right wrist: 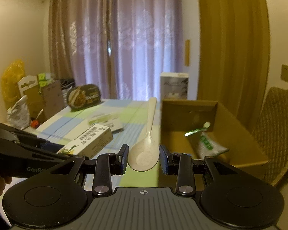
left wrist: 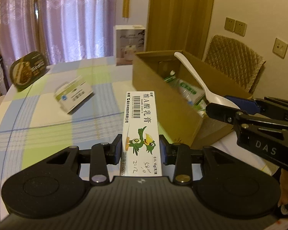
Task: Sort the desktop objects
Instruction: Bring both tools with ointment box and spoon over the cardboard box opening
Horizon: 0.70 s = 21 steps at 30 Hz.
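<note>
- Two items in hand: my left gripper [left wrist: 140,149] has its jaws clamped on the sides of a white ointment box [left wrist: 141,132] with a green cartoon bird and a barcode; my right gripper [right wrist: 143,160] has its jaws pressed against the bowl of a cream plastic spoon [right wrist: 146,145].
- Ointment box: held lengthwise along the left jaws, far end pointing ahead, raised above the checked tabletop [left wrist: 48,118], just left of the cardboard box [left wrist: 169,103].
- Spoon: bowl between the right jaws, handle pointing away and up. In the left wrist view the handle slants above the open cardboard box.
- Cardboard box: open top, standing on the right part of the tabletop. Inside lie a white-and-green packet [right wrist: 209,143] and a green-and-white tube [right wrist: 196,130]; other contents too blurred to name.
- Medicine carton [left wrist: 74,96], white and green, lies on the tabletop well left of the cardboard box, untouched.
- Dark oval food tray [left wrist: 26,70] stands tilted at the far left tabletop edge.
- Tall white carton [left wrist: 129,45] stands at the far edge behind the cardboard box.
</note>
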{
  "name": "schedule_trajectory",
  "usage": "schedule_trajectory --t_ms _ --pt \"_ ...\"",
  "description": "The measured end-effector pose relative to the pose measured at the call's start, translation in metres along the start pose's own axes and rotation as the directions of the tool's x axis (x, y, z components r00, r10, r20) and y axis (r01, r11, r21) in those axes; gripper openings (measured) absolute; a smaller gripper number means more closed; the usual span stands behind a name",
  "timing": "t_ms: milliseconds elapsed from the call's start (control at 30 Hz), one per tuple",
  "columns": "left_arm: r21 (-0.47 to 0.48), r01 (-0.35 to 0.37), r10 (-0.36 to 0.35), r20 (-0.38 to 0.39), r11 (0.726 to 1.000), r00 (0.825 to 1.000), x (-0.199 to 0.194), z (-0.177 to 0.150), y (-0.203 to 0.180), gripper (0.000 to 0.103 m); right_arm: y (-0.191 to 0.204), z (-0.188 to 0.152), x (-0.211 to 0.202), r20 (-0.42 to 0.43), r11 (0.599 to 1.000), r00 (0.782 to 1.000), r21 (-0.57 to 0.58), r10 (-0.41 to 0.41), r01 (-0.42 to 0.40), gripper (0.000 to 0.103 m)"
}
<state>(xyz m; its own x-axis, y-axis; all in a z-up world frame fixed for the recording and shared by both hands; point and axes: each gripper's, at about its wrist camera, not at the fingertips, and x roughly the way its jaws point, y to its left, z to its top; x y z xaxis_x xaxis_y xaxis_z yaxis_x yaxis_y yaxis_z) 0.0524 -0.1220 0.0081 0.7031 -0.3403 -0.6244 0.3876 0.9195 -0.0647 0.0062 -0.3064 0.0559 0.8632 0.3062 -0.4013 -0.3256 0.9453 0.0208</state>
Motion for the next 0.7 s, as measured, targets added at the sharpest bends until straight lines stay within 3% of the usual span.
schedule_trajectory --t_ms 367,700 --pt "-0.010 0.101 -0.101 0.017 0.995 0.995 0.037 0.050 -0.043 0.033 -0.070 0.014 0.014 0.006 0.993 0.994 0.029 -0.112 0.112 0.031" --pt "-0.042 0.172 -0.172 -0.013 0.984 0.985 0.086 0.082 -0.077 0.033 -0.112 0.010 0.034 -0.019 0.989 0.989 0.039 -0.144 0.145 0.031"
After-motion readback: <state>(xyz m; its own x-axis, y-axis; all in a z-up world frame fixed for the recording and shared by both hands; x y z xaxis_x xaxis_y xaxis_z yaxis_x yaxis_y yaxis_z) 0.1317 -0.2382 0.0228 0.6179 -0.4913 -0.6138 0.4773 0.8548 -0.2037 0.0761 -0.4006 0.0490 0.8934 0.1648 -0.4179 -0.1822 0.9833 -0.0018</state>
